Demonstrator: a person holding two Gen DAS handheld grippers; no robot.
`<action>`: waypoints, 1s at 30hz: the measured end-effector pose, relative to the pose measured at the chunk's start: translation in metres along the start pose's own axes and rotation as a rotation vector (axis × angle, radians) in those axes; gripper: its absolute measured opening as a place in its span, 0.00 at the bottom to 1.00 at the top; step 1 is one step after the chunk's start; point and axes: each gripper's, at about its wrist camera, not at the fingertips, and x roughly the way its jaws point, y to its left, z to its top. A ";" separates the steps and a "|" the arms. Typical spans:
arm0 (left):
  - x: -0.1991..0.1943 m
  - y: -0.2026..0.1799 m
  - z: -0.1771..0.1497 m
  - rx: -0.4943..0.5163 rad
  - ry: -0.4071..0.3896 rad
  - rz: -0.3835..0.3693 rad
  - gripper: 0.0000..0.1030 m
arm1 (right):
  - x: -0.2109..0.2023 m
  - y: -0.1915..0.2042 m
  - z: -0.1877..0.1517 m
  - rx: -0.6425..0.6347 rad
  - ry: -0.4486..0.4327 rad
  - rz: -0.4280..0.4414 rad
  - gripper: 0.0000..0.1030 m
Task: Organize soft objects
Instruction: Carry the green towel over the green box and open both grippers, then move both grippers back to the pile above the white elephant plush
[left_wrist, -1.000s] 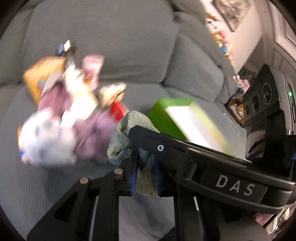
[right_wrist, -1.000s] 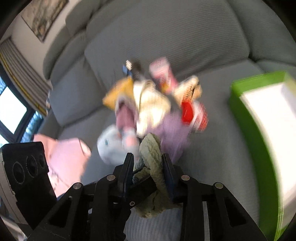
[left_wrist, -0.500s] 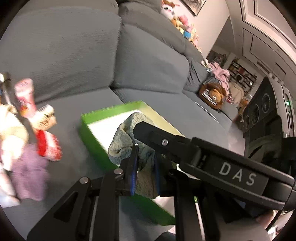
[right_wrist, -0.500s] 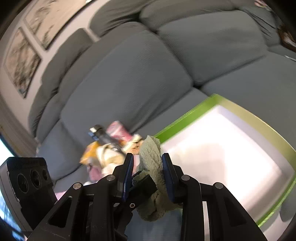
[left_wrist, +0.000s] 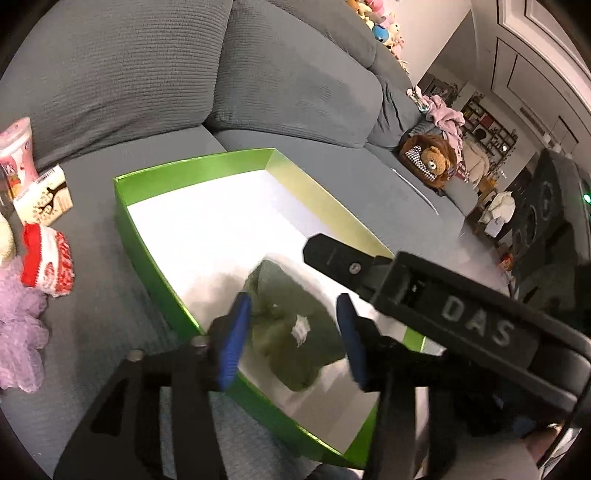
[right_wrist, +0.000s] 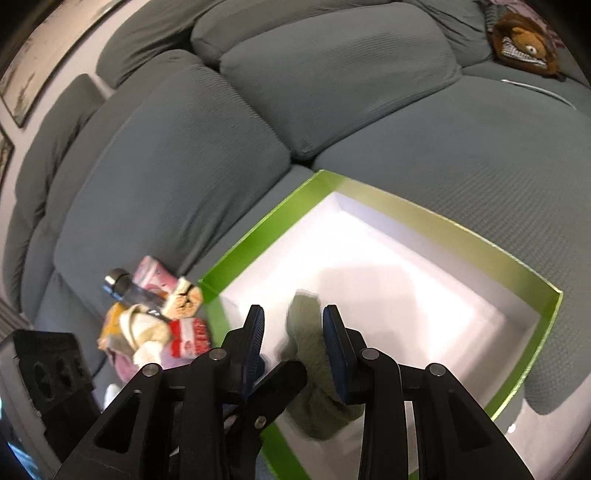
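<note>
White raised letters "DAS" stand on the black body of the right gripper (left_wrist: 325, 258), seen in the left wrist view. Snack packaging print is illegible.

the green cloth (left_wrist: 291, 325) between my opening jaws looks nubby and soft. the box (left_wrist: 192, 177) has glossy green card walls and a smooth matt white floor. the sofa (left_wrist: 122, 70) is ribbed grey fabric. my pads (left_wrist: 232, 343) are blue, rubbery.

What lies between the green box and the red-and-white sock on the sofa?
Only bare grey sofa cushion separates the green box from the red-and-white sock; the left wrist view shows it.
</note>
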 end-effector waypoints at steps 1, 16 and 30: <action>-0.003 0.001 -0.001 0.002 -0.006 0.010 0.54 | 0.000 -0.001 0.000 0.002 -0.001 -0.023 0.47; -0.094 0.063 -0.014 -0.102 -0.171 0.226 0.86 | -0.017 0.017 -0.003 -0.069 -0.085 -0.045 0.84; -0.202 0.158 -0.070 -0.304 -0.309 0.449 0.99 | -0.019 0.068 -0.025 -0.207 -0.087 0.000 0.96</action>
